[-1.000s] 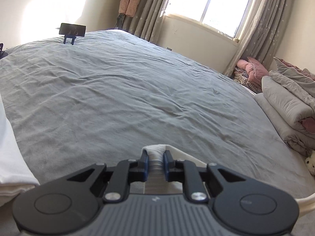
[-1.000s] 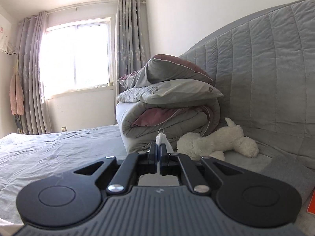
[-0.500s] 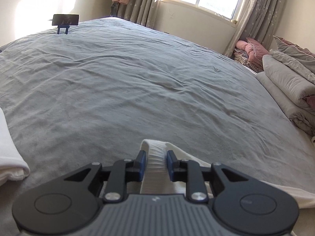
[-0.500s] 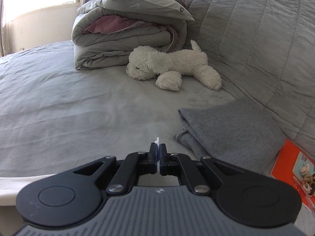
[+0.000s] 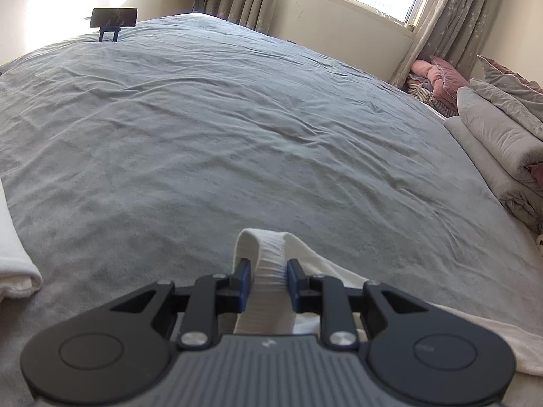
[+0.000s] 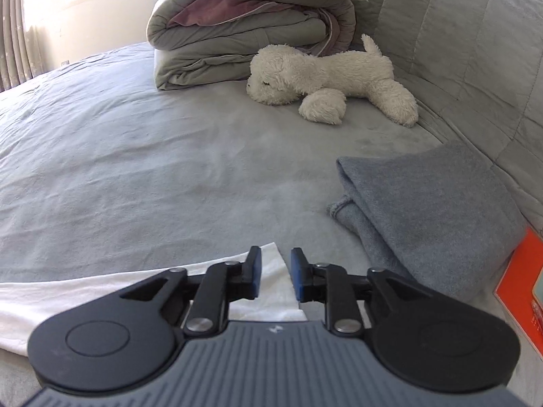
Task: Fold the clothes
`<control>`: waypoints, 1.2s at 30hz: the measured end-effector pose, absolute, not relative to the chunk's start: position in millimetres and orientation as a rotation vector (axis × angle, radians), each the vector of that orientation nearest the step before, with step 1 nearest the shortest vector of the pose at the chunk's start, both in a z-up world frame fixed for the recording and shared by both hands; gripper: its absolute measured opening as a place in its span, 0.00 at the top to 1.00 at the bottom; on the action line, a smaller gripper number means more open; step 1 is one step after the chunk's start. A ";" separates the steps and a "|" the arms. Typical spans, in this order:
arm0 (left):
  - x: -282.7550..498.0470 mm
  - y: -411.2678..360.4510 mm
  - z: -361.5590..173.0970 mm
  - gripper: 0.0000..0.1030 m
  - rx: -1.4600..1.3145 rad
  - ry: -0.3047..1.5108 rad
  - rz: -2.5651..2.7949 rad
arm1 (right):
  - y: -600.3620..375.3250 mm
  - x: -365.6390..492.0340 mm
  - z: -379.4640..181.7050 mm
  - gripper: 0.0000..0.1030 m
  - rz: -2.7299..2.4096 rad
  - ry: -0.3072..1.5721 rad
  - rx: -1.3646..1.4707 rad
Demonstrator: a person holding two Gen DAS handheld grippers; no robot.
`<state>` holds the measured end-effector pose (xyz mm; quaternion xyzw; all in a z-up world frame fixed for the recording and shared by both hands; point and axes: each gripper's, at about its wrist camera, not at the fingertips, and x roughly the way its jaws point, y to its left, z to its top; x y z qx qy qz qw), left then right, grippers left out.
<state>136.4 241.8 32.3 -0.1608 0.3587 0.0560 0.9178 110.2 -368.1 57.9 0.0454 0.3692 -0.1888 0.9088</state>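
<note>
A white garment (image 5: 339, 271) lies on the grey bed (image 5: 237, 135) under both grippers. Its ribbed band stands up in a loop between the fingers of my left gripper (image 5: 269, 281), and the blue pads press on its sides. In the right wrist view the same white garment (image 6: 85, 295) stretches off to the left, flat on the sheet. Its pointed corner lies between the fingers of my right gripper (image 6: 275, 273). Those jaws are opening, and the pads stand clear of the cloth.
A folded white cloth (image 5: 13, 264) sits at the left edge. Far off, a phone on a stand (image 5: 113, 18). Stacked quilts (image 6: 244, 34), a plush dog (image 6: 325, 78), a folded grey garment (image 6: 431, 210) and an orange box (image 6: 519, 288) line the padded headboard (image 6: 475, 34).
My right gripper dipped down to the bed with the white corner, then its jaws parted and let it go. The left jaws stand slightly wider on the ribbed band.
</note>
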 end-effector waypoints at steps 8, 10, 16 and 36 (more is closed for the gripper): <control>139.3 230.9 30.6 0.79 -0.302 0.746 0.091 | -382.1 143.9 23.1 0.39 -0.359 0.835 0.054; 142.2 231.3 26.2 0.85 -0.299 0.749 0.088 | -382.1 145.4 20.6 0.39 -0.332 0.826 0.059; 146.1 230.8 29.5 0.97 -0.290 0.735 0.104 | -365.9 147.7 24.1 0.97 -0.317 0.778 -0.040; 187.1 222.0 61.5 0.97 -0.212 0.618 0.069 | -374.3 161.3 100.4 0.98 -0.526 0.432 -0.060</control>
